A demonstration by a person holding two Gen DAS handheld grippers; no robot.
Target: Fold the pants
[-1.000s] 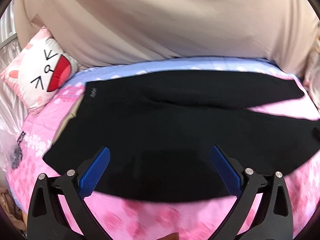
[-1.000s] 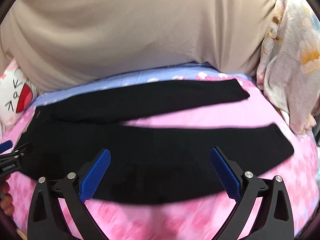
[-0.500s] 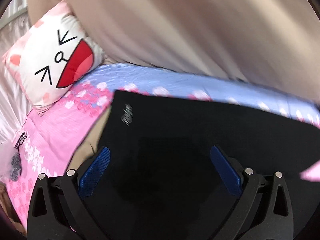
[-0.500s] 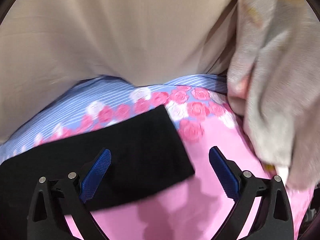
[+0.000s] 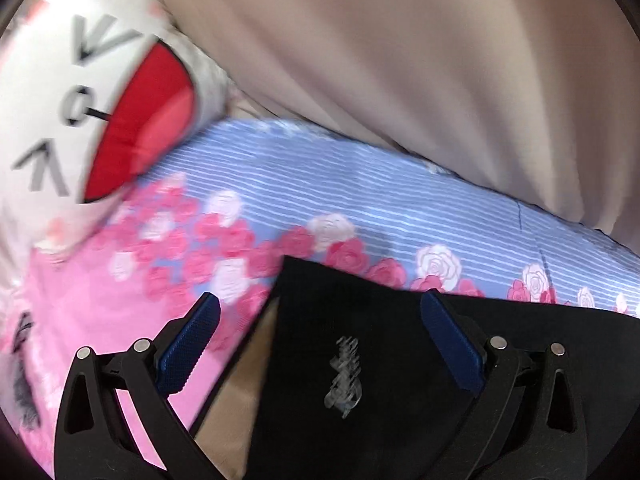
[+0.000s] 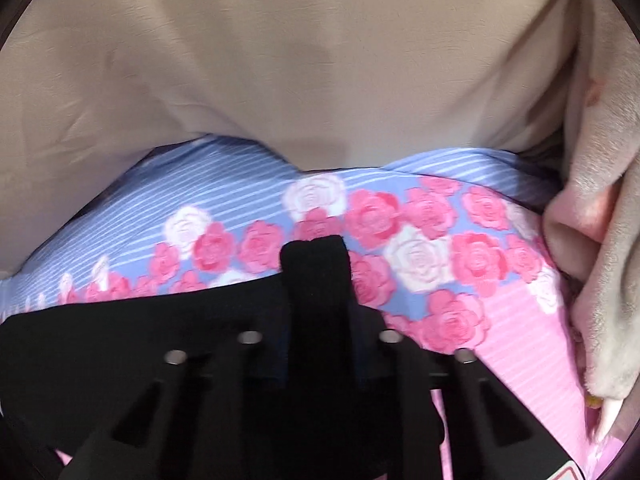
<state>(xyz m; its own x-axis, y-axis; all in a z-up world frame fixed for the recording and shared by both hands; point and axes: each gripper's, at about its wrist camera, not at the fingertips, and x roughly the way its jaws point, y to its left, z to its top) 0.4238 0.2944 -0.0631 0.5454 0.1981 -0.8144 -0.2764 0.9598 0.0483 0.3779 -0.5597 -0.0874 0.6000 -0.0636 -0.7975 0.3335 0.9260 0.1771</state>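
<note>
Black pants (image 5: 400,380) lie flat on a pink and blue rose-print bedsheet (image 5: 360,184). In the left wrist view their waist corner, with a small pale logo (image 5: 344,380), sits between the blue pads of my left gripper (image 5: 320,300), which is open and hovers over it. In the right wrist view the jaws of my right gripper (image 6: 316,280) are closing. A bunched fold of the leg end (image 6: 314,256) stands pinched up between the fingers. The rest of that leg (image 6: 140,340) runs off to the left.
A white cartoon-face pillow (image 5: 80,100) lies at the far left of the bed. Beige cloth (image 5: 400,60) hangs along the back edge. A fuzzy cream blanket (image 6: 600,240) crowds the right side. Tan fabric (image 5: 240,408) shows beside the waist.
My left gripper swept left to the waist corner and stayed open. My right gripper swept right to the leg's end, then closed from wide open onto the fabric.
</note>
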